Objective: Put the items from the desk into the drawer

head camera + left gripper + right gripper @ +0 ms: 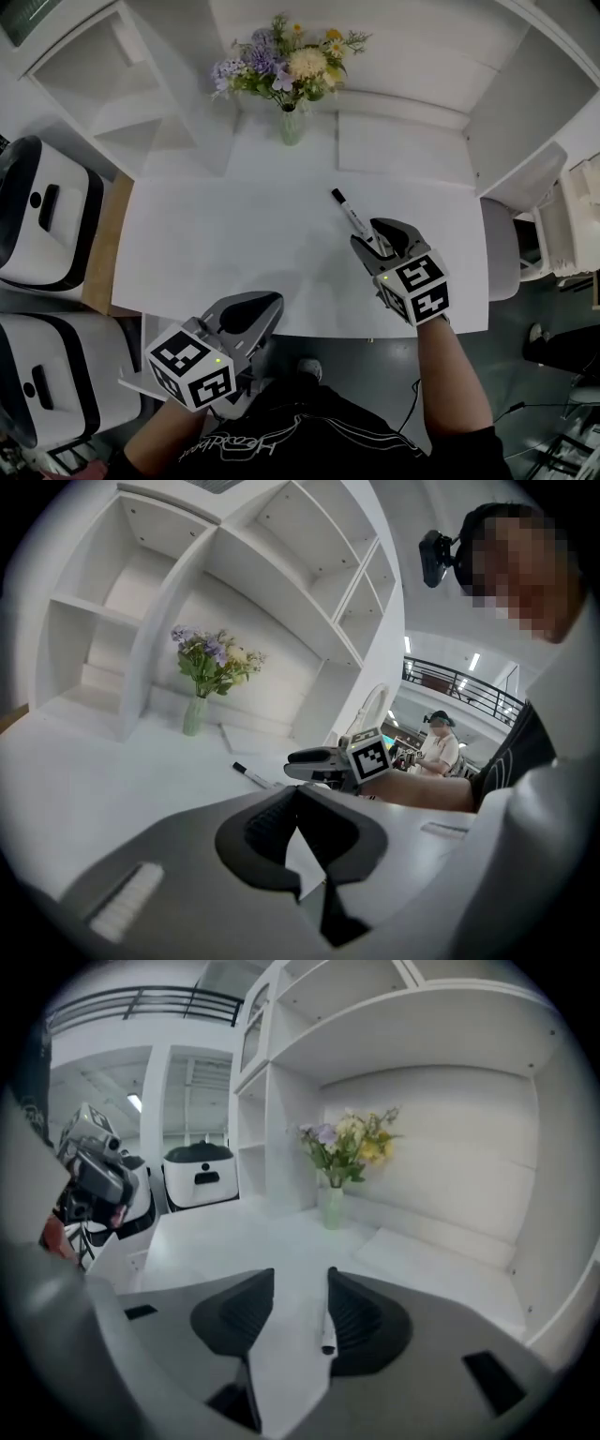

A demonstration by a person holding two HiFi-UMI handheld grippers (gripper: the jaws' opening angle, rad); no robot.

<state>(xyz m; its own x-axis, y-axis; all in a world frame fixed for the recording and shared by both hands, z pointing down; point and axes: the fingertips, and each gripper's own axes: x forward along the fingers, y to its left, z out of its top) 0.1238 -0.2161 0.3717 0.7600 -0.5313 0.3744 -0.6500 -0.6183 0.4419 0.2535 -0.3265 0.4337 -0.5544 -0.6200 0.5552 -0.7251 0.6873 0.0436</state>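
A black-and-white marker pen (345, 208) lies on the white desk (216, 244), right of the middle. My right gripper (378, 236) is open, and its jaws straddle the pen's near end. In the right gripper view the pen (327, 1327) rests on the desk against the inner side of the right pad (356, 1316), with a wide gap to the left pad. My left gripper (269, 304) hangs at the desk's front edge with its tips together and nothing in them. The left gripper view shows its jaws (296, 790) meeting, with the right gripper (294, 764) and pen (251, 775) beyond. No drawer is clearly in view.
A glass vase of flowers (291, 120) stands at the back of the desk against white shelving (103, 84). Two white-and-black units (42, 220) sit on the floor to the left. A grey chair (502, 248) is at the desk's right end. A person (437, 747) is far behind.
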